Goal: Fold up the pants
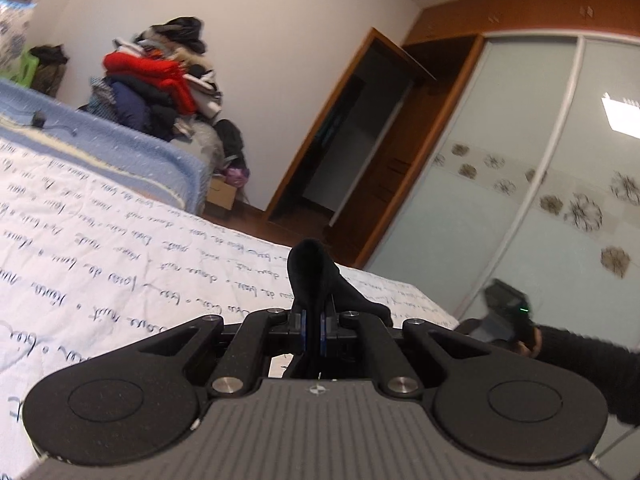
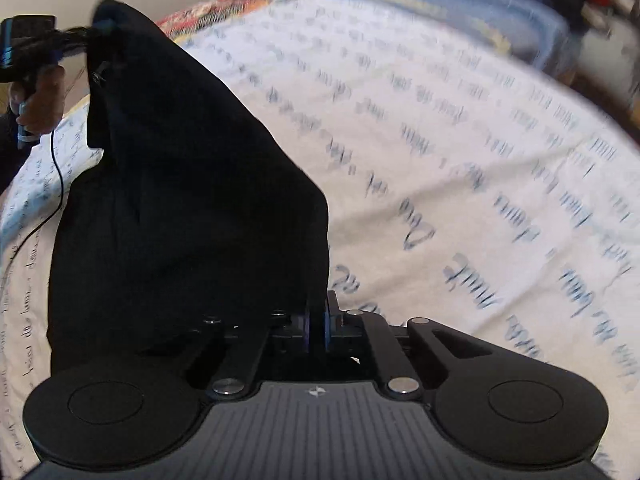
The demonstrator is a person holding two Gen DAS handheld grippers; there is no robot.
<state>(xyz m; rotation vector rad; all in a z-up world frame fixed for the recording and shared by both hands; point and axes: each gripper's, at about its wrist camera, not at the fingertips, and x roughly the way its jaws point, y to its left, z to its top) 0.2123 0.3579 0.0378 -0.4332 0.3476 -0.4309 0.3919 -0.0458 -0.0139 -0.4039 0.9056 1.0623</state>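
Note:
The black pants [image 2: 180, 200] hang stretched between my two grippers above the bed. My left gripper [image 1: 316, 322] is shut on a bunched corner of the black pants [image 1: 316, 276], which sticks up past its fingertips. My right gripper [image 2: 318, 326] is shut on another edge of the pants, and the cloth drapes down to its left and covers its left finger. In the right wrist view the left gripper [image 2: 86, 36] shows at the far upper left, pinching the top of the cloth. In the left wrist view the right gripper [image 1: 506, 312] shows blurred at the lower right.
The bed has a white sheet with blue handwriting print [image 1: 100, 248] [image 2: 460, 140] and a blue blanket [image 1: 120, 140] behind it. A heap of clothes [image 1: 160, 80] stands by the far wall. An open wooden door [image 1: 360, 140] and a sliding wardrobe [image 1: 540, 180] are to the right.

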